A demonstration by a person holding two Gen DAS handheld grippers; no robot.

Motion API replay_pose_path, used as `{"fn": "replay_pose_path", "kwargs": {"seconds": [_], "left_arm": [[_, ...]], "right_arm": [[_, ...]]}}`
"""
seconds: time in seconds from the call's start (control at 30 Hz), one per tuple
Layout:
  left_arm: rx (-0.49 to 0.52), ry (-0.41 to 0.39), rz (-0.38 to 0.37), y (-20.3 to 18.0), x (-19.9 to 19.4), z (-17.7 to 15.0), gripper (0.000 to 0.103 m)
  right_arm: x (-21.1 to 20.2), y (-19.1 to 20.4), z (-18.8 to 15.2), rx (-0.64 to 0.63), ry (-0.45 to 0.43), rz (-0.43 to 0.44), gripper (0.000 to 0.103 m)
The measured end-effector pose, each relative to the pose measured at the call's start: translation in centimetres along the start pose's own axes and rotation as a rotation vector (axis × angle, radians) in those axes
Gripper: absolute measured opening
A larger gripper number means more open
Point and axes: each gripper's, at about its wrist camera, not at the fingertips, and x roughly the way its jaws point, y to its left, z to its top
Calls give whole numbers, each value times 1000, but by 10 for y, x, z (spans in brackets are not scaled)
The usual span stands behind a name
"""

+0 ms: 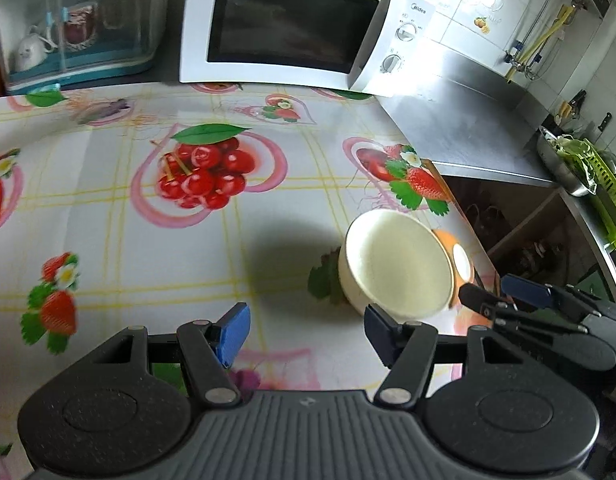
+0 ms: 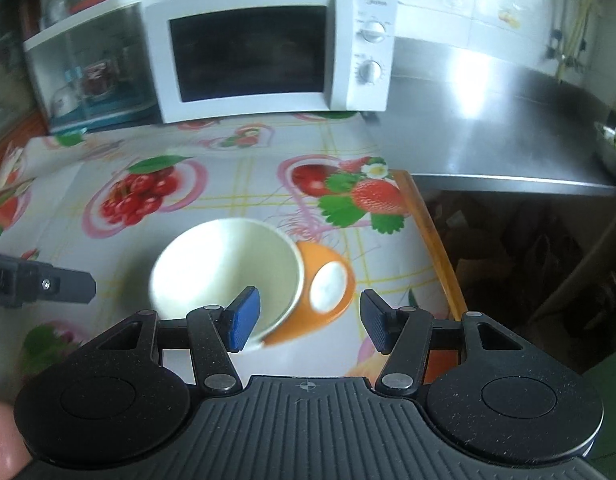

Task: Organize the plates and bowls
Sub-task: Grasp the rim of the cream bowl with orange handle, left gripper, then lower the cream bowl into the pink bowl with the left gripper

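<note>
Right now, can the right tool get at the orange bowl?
Probably yes: the right tool is open just short of the orange bowl, with nothing between them; the white bowl leans against its left side.

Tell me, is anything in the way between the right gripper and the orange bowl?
Nothing visible blocks it. The right gripper is open, and the orange bowl lies tipped right ahead between its fingers. The cream bowl sits against the orange bowl's left side, so the left finger overlaps the cream bowl in this view.
</note>
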Motion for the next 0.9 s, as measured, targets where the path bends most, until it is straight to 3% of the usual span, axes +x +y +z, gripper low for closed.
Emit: {"fn": "replay_pose_path", "kwargs": {"seconds": [0.27,0.53,0.63,0.83,0.9], "left_arm": [[-36,21,-51,-4,43,24,63],[-76,40,-78,-3,76,30,63],[-65,53,-83,-6,84,29,53],[-55,79,-128,-10,97,26,22],[-47,81,-122,-11,99,25,17]], "right_arm": [[38,-18,5,74,55,15,57],[58,-15,2,67,87,50,57],[64,-13,-1,74,101,67,57],[68,-9,-5,47,109,67,55],[67,-8,-6,39,106,60,54]]}}
